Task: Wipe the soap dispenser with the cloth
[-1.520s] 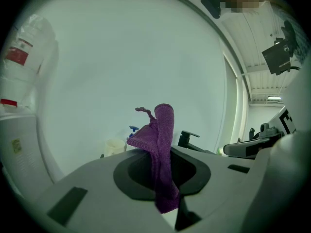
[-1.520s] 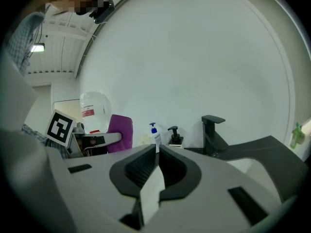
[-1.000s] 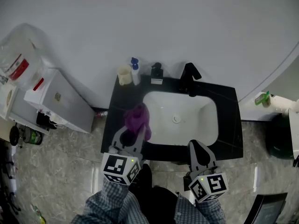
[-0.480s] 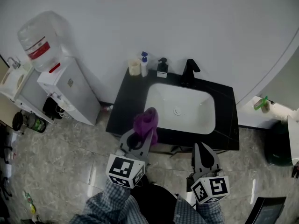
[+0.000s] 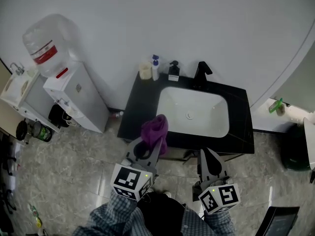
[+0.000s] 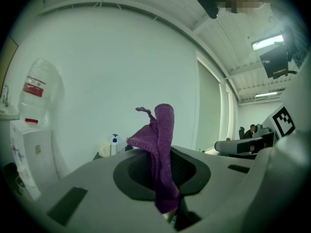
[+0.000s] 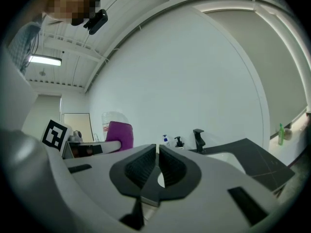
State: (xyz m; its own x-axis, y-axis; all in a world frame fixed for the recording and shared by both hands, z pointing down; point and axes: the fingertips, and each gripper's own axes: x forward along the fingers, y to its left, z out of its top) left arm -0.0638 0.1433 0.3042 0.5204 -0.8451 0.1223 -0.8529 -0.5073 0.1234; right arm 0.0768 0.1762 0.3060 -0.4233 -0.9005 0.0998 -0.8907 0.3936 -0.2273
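A black soap dispenser (image 5: 173,71) stands at the back of the black vanity top (image 5: 140,107), left of the black tap (image 5: 201,74); it shows small in the right gripper view as the dispenser (image 7: 179,141). My left gripper (image 5: 149,142) is shut on a purple cloth (image 5: 155,130), held in front of the vanity's near left edge. In the left gripper view the cloth (image 6: 159,149) stands up between the jaws. My right gripper (image 5: 207,160) hangs in front of the vanity's near edge, jaws together with nothing in them (image 7: 158,165).
A white basin (image 5: 193,112) fills the vanity's middle. A cream cup (image 5: 144,70) and a blue-topped pump bottle (image 5: 155,67) stand at the back left corner. A water cooler (image 5: 64,87) with its bottle stands left of the vanity. A dark bin (image 5: 296,149) sits at the right.
Both grippers and the cloth have drawn back from over the vanity top to in front of its near edge. The view has pulled away from the sink.
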